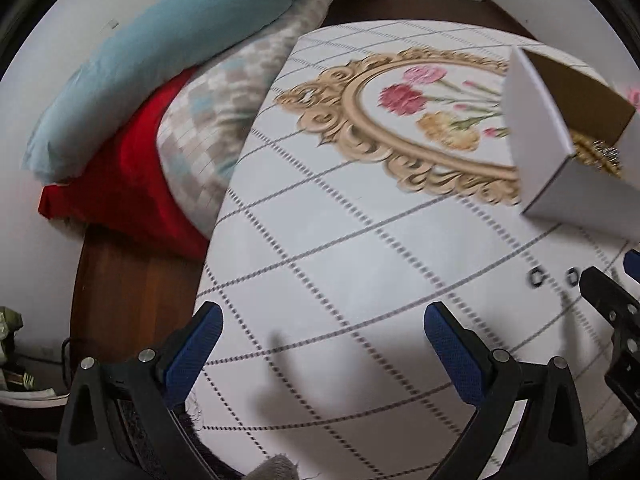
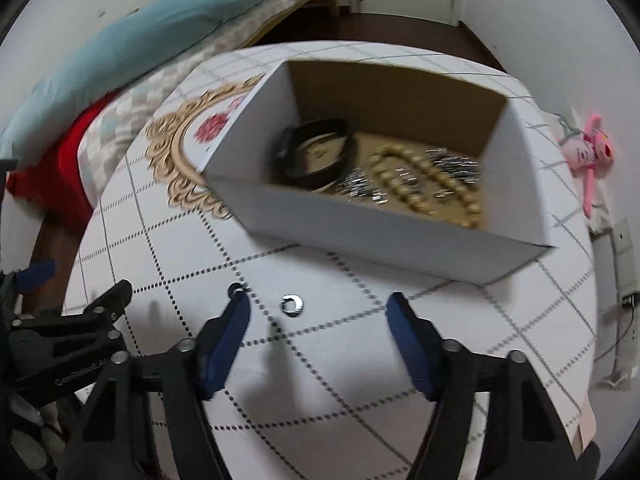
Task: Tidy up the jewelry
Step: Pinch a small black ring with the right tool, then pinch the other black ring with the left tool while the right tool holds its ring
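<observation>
A white cardboard box (image 2: 360, 220) stands open on the table and holds a dark bangle (image 2: 316, 152), a gold bead necklace (image 2: 436, 184) and silver pieces (image 2: 360, 190). Two small silver rings lie on the tablecloth in front of it: one (image 2: 293, 305) just ahead of my open, empty right gripper (image 2: 318, 310), the other (image 2: 236, 290) at its left fingertip. My left gripper (image 1: 322, 316) is open and empty over bare cloth. In the left wrist view the rings (image 1: 537, 278) (image 1: 572, 277) and the box (image 1: 540, 128) sit to the right.
The table has a white tablecloth (image 1: 360, 240) with dotted grid lines and a gold floral frame print. A bed with blue, checked and red bedding (image 1: 132, 92) lies to the left. A pink plush toy (image 2: 592, 152) sits at the table's right edge.
</observation>
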A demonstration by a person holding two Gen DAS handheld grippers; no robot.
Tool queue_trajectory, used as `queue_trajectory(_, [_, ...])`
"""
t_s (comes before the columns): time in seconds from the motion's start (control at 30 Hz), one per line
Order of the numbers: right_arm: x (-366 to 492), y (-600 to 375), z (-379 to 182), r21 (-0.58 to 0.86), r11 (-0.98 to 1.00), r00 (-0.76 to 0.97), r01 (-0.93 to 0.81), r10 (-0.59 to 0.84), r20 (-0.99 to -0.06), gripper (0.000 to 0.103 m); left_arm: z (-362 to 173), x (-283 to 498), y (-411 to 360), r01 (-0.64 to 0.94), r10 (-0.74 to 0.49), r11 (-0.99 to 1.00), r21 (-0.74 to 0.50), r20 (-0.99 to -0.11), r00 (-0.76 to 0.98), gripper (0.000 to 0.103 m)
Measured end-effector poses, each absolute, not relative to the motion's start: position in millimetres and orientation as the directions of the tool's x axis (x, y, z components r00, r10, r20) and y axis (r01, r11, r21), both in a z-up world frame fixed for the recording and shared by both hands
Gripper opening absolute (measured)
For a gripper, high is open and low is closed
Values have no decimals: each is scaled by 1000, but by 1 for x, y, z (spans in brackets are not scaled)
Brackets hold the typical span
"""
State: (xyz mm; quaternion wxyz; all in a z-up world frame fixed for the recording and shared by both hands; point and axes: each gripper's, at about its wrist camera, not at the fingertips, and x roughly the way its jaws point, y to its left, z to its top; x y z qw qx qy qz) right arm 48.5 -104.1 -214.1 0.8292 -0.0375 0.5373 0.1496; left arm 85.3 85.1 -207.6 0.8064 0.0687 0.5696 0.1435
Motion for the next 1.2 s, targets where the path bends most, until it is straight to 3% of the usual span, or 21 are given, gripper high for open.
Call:
queue_trajectory(0.13, [48, -92, -225, 80, 950, 370, -302, 194, -908, 48, -211, 81, 95, -163, 319, 946, 280, -897, 308, 103])
queue_trajectory(0.17, [48, -90, -229, 82, 949, 362, -304, 195, -912, 40, -212, 81, 96, -164, 319, 946, 280, -896, 308, 103])
queue_trajectory(0.27, [44, -85, -231, 29, 949, 389, -315, 157, -908, 34, -213, 83, 98, -160, 320, 946, 282, -896, 310, 103])
queue_trajectory(0.3, [43, -84, -231, 17, 948, 395, -317, 149, -906, 23, -213, 83, 98, -158, 319, 946, 282, -895, 311, 103])
queue_trajectory(0.37, [42, -84, -231, 11, 946, 401, -323, 147, -904, 13, -212, 84, 97, -154, 315, 948, 280, -896, 313, 103])
queue_trajectory(0.83, [38, -177, -198, 100, 986, 443, -133, 150, -884, 13, -216, 100, 12, 11, 109, 993, 121, -925, 363, 100])
queue_trajectory(1.0, [35, -199, -195, 108, 991, 451, -79, 132, -883, 13, -223, 104, -9, 53, 85, 992, 112, -930, 358, 75])
queue_trajectory(1.2, [36, -206, -196, 122, 991, 454, -58, 135, -881, 13, -220, 105, -18, 69, 28, 996, 58, -928, 372, 35])
